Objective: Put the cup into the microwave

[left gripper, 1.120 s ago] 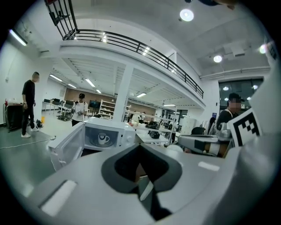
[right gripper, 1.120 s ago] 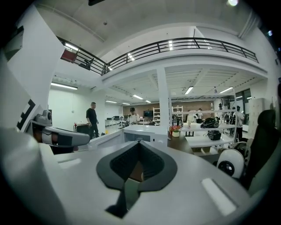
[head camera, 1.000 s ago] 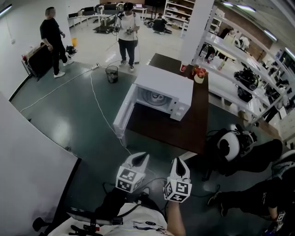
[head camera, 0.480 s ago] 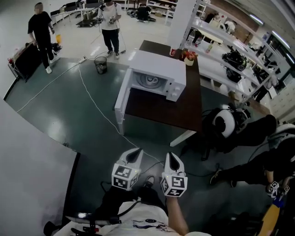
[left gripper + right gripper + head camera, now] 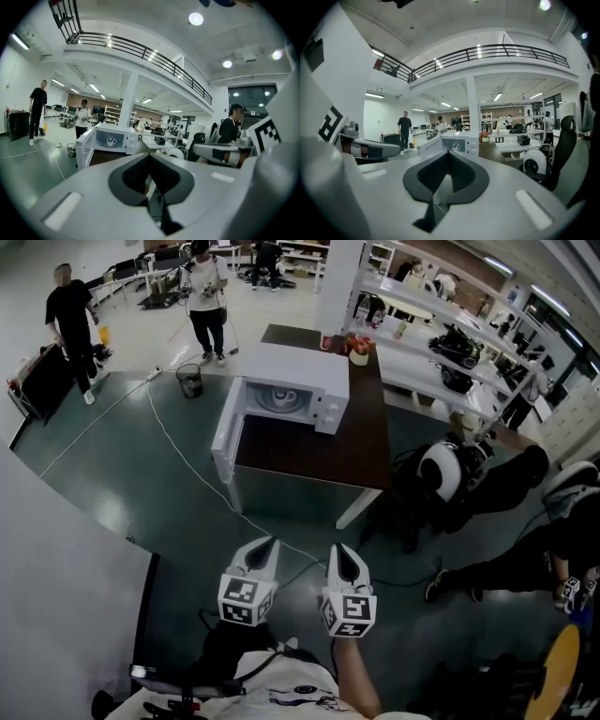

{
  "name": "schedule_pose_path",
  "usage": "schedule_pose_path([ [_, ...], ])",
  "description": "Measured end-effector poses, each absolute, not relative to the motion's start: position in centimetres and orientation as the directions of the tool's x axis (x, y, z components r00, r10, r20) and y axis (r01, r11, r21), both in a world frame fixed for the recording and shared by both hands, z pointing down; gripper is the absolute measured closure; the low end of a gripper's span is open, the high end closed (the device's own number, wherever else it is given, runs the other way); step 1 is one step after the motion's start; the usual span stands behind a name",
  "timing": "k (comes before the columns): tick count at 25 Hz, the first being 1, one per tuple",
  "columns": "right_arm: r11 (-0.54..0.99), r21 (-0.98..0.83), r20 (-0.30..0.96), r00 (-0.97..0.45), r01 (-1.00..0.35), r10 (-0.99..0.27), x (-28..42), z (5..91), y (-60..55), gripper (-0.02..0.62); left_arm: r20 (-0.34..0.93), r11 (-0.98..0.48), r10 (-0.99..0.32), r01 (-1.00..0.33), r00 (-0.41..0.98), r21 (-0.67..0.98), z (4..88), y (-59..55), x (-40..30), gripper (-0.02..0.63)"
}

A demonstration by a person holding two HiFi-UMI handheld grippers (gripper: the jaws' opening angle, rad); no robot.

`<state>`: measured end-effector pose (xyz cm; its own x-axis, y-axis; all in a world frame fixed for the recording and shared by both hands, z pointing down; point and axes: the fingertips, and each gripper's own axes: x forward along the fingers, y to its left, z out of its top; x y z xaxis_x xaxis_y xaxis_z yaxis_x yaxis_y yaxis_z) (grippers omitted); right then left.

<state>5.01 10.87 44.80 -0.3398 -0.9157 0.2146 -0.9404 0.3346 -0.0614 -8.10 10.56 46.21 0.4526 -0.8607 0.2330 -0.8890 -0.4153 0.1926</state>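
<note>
The white microwave stands on a dark table with its door swung open to the left. A white cup sits inside it on the turntable, and it shows small in the right gripper view too. My left gripper and right gripper are side by side over the green floor, well short of the table. Both point toward the microwave. Each has its jaws together and nothing between them, as the left gripper and right gripper show in their own views.
A white cable runs over the floor past a wastebasket. Two people stand beyond. A red cup and a flower pot are on the table's far end. A chair and a person's legs are at right, shelves behind.
The table and microwave have drawn farther off and shifted up and left in the head view. Both grippers stay side by side, shut, and have moved back from the table.
</note>
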Motion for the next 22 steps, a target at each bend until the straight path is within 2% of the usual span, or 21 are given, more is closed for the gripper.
schedule_pose_path([
  [6,0.268,-0.1,0.177,-0.282,-0.958,-0.943,10.1,43.9,14.2,0.594,0.221,-0.4,-0.878,-0.905,0.424,0.146,45.1,14.3,-5.4,0.607],
  [9,0.282,-0.108,0.166,-0.297,-0.953,-0.94,11.8,43.7,15.0,0.595,0.229,-0.397,-0.88,-0.909,0.416,0.124,44.9,15.7,-4.1,0.607],
  [22,0.348,-0.115,0.104,-0.36,-0.93,-0.927,11.7,41.2,14.7,0.595,0.145,-0.388,-0.907,-0.919,0.394,0.073,41.8,15.6,-3.9,0.607],
])
